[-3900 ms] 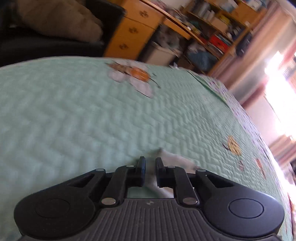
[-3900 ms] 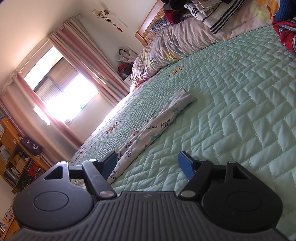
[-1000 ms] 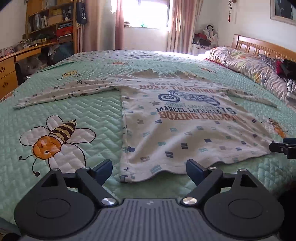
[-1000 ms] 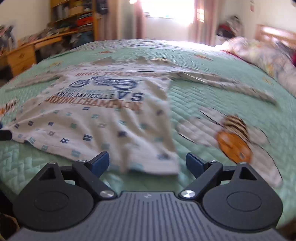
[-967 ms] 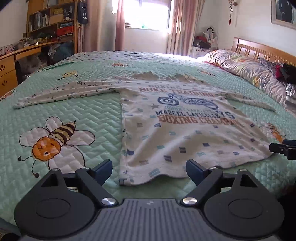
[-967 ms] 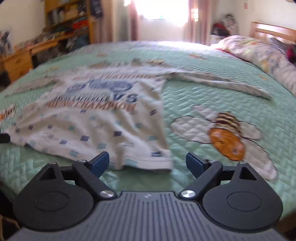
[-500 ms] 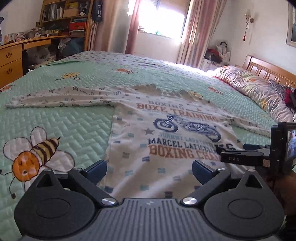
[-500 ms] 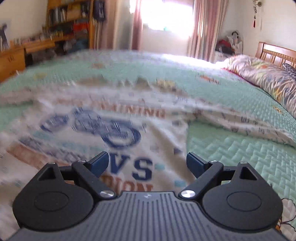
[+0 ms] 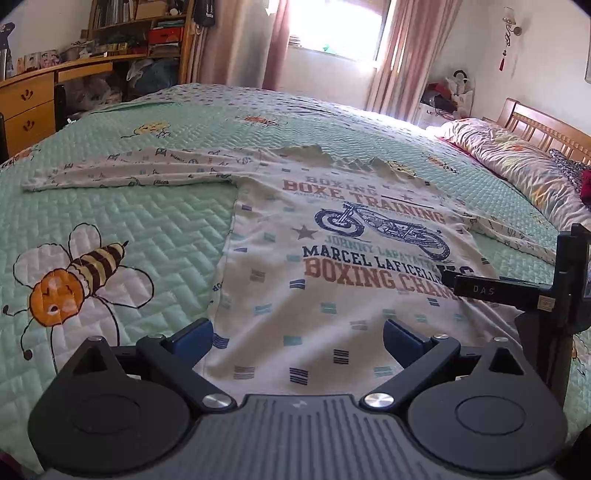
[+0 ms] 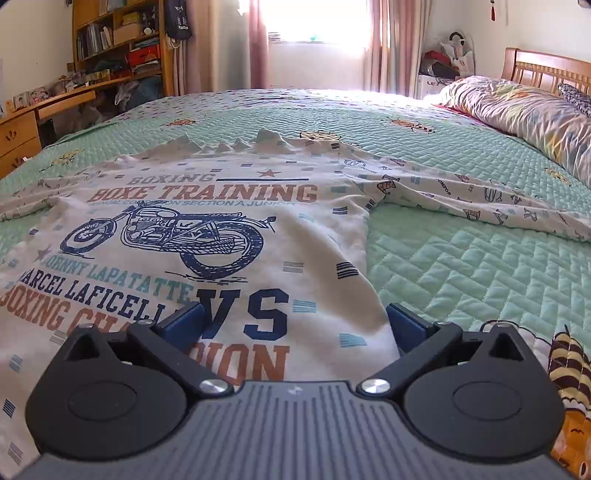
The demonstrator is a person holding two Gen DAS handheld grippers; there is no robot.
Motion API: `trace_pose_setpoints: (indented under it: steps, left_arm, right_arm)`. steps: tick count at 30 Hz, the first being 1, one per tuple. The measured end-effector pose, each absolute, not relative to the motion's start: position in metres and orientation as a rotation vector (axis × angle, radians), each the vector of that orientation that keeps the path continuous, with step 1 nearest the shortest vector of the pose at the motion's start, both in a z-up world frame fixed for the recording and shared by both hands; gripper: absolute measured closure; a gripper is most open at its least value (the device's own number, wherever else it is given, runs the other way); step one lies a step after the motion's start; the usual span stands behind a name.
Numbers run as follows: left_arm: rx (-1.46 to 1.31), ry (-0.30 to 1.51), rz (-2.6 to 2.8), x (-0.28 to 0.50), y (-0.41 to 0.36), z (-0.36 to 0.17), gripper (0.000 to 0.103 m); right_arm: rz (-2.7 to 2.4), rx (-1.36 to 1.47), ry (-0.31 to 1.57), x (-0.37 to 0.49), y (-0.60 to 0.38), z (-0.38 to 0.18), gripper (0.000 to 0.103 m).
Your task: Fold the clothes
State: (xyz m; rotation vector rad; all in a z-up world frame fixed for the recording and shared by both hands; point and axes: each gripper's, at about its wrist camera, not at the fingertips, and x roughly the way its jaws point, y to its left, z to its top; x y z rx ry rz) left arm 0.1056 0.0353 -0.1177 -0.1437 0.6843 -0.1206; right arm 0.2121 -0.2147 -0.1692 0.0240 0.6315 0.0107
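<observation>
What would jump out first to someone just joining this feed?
The long-sleeved shirt, spread flat and face up mid-bed with its motorcycle print and both sleeves stretched sideways. Next, the big bee stitched into the green quilt, left of the shirt. Both grippers, left and right, hang open above the hem end.

Both wrist cameras looking forward, tilted down, low over bed, facing window. Left one sitting close behind shirt hem; right one hanging nearer print (motorcycle filling centre). Shirt, window appearing in both.
</observation>
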Motion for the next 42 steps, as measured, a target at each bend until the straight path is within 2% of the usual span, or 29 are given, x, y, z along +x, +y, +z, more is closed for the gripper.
trace_pose_setpoints:
  steps: [20,42]
  left_arm:
    - [-0.152,0.638,-0.099,0.089,0.038,-0.092,0.004]
    - [-0.135,0.653,-0.078,0.09,0.038,-0.098,0.004]
  right_arm:
    - [0.013,0.031,0.631,0.212,-0.217,-0.17,0.0]
    - [0.013,0.031,0.631,0.212,-0.217,-0.17,0.0]
